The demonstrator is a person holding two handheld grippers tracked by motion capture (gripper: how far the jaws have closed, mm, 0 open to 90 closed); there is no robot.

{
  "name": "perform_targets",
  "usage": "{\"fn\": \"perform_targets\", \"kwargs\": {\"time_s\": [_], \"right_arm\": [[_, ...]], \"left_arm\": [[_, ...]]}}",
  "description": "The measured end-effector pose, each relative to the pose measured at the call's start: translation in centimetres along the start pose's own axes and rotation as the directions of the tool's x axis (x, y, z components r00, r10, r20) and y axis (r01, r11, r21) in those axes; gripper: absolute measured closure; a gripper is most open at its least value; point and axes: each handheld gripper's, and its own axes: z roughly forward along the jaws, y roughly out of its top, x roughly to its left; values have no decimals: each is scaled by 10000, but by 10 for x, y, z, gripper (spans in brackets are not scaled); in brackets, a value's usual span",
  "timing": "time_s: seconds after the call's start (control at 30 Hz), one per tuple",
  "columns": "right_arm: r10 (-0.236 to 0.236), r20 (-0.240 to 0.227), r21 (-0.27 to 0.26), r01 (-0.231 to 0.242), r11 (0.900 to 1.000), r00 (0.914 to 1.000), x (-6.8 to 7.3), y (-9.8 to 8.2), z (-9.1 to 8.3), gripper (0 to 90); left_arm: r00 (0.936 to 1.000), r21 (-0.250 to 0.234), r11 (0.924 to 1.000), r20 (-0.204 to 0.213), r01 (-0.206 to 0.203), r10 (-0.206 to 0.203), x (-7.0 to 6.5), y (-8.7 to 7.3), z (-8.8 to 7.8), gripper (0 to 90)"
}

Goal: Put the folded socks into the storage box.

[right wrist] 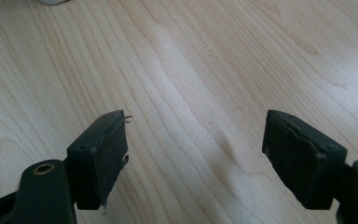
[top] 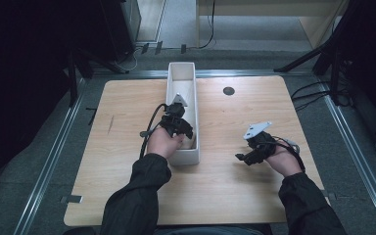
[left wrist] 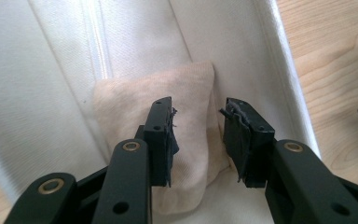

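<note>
Both sleeved forearms reach in from the near edge. Left gripper (top: 180, 128) dips into the white bin's (top: 182, 73) near end, jaws apart over a cream cloth (left wrist: 193, 116). Right gripper (top: 247, 156) hovers wide open above the table (top: 254, 196).

My sleeves (top: 136, 196) are dark, loose and creased, ending at the wrists. My left gripper (left wrist: 198, 135) is matt black, its two blocky jaws fixed with small screws and hung on arms with brass-ringed pivots; worn pad edges fray. A black cable (top: 150, 128) trails from it. My right gripper (right wrist: 193, 158) is alike. Each carries a grey three-cornered plate (top: 257, 129).
</note>
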Motion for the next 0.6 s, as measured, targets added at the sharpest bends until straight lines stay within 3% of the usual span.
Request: {"fn": "perform_targets", "kwargs": {"time_s": [0.27, 0.6], "right_arm": [[6, 7, 3, -6, 10000, 10000, 0, 0, 0, 223], [-4, 28, -9, 4, 10000, 10000, 0, 0, 0, 223]], "left_arm": [[9992, -218, 9989, -38, -409, 408, -1, -5, -12, 594], [9958, -372, 9961, 415, -797, 813, 1, -14, -29, 513]]}}
